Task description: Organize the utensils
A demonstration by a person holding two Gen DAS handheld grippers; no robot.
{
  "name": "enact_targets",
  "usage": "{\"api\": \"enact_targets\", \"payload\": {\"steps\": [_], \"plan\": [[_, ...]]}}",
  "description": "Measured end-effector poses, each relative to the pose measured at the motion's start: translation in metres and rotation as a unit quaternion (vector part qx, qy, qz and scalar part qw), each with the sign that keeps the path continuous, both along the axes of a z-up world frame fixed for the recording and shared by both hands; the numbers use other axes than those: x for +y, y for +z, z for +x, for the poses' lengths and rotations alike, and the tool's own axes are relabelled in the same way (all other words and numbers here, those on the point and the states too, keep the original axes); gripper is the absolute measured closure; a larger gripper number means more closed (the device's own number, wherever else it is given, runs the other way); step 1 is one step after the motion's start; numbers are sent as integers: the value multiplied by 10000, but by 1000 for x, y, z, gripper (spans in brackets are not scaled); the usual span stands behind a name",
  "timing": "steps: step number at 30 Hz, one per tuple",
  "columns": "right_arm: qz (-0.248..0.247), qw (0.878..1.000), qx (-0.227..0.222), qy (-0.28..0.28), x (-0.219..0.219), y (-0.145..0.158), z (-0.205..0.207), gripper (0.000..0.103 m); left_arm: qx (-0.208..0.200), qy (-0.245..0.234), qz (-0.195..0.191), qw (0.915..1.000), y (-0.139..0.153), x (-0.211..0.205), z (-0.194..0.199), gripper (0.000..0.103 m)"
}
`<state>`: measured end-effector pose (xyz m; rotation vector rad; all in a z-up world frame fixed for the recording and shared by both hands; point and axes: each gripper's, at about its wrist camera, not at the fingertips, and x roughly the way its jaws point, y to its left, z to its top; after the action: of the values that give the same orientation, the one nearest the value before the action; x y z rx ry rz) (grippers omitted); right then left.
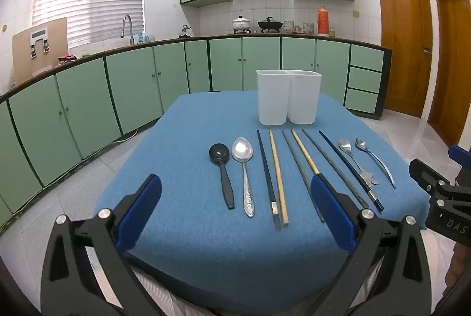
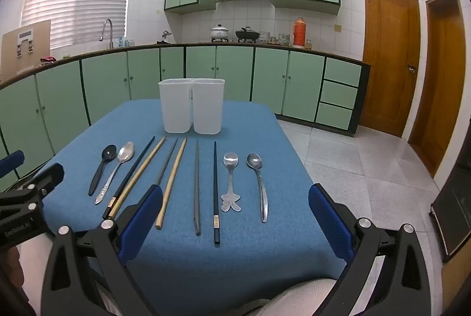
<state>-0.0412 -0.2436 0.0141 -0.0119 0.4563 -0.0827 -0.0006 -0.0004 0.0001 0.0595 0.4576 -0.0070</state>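
A blue table [image 1: 182,139] stands in a kitchen with green cabinets [image 1: 132,92]. Across its middle lies a row of utensils, handles toward the viewer. From left to right in the left wrist view: a black spoon [image 1: 222,168], a large steel spoon [image 1: 244,168], a black chopstick [image 1: 266,168] just beside a wooden chopstick [image 1: 278,177], a grey chopstick [image 1: 297,165], a second wooden chopstick [image 1: 304,151], another grey chopstick [image 1: 332,163], another black chopstick [image 1: 348,165], a small spoon [image 1: 350,154] with a figure-shaped handle end, and a plain steel spoon [image 1: 374,160]. Behind the row, near the table's far edge, a white two-compartment holder [image 1: 288,96] stands upright; nothing shows above its rim. The left gripper [image 1: 235,210] hovers over the near edge of the table, its blue-padded fingers [image 1: 138,210] spread wide apart and holding nothing. The right gripper [image 2: 235,218] hovers likewise over the near edge, its fingers [image 2: 329,218] also wide apart, with nothing between them. Each gripper shows at the edge of the other's view. White floor tiles [image 2: 353,163] and wooden doors [image 2: 388,56] lie to the right.
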Motion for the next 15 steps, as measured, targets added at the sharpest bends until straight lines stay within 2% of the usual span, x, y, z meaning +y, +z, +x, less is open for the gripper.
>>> {"api": "enact_targets", "payload": {"steps": [15], "plan": [[-23,10000,25,4,1,0,1,6,42,32,-36,10000,6,-4,-5,5]]}}
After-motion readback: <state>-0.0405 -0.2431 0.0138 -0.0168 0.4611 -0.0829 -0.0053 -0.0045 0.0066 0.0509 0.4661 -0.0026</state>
